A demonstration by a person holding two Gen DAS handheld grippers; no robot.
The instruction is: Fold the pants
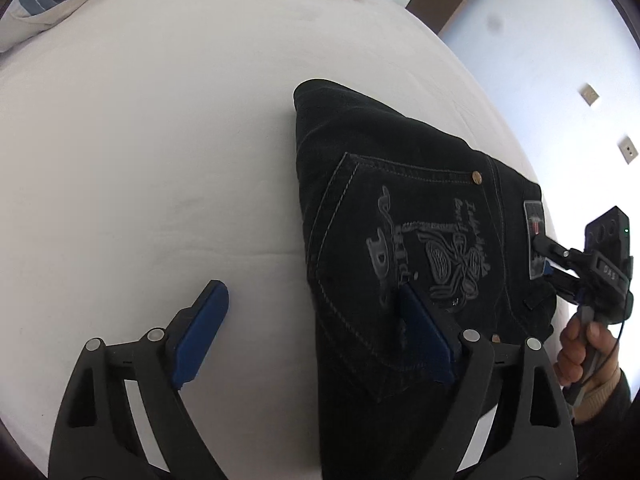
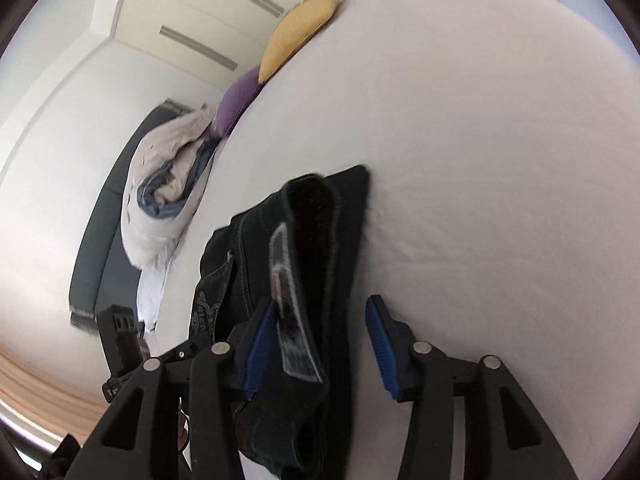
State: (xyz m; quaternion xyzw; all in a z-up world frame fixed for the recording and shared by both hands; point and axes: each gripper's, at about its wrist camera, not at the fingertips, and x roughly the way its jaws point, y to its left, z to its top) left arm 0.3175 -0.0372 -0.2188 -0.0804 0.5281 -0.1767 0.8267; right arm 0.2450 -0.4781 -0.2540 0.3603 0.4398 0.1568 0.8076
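Note:
Black jeans (image 1: pixel 400 208) lie folded into a compact stack on the white bed (image 1: pixel 160 140), back pocket with grey embroidery facing up. My left gripper (image 1: pixel 316 320) is open, its right finger resting on the pocket area and its left finger over bare sheet. My right gripper (image 2: pixel 324 344) is open at the waistband end of the jeans (image 2: pixel 304 248), straddling the grey label patch (image 2: pixel 288 300). It also shows in the left wrist view (image 1: pixel 548 260), fingertips at the waistband label.
A yellow pillow (image 2: pixel 300 28), a purple pillow (image 2: pixel 240 100) and a rolled grey-blue duvet (image 2: pixel 160 200) lie along the far side of the bed. A wall with sockets (image 1: pixel 624 148) and a door are past the bed's right edge.

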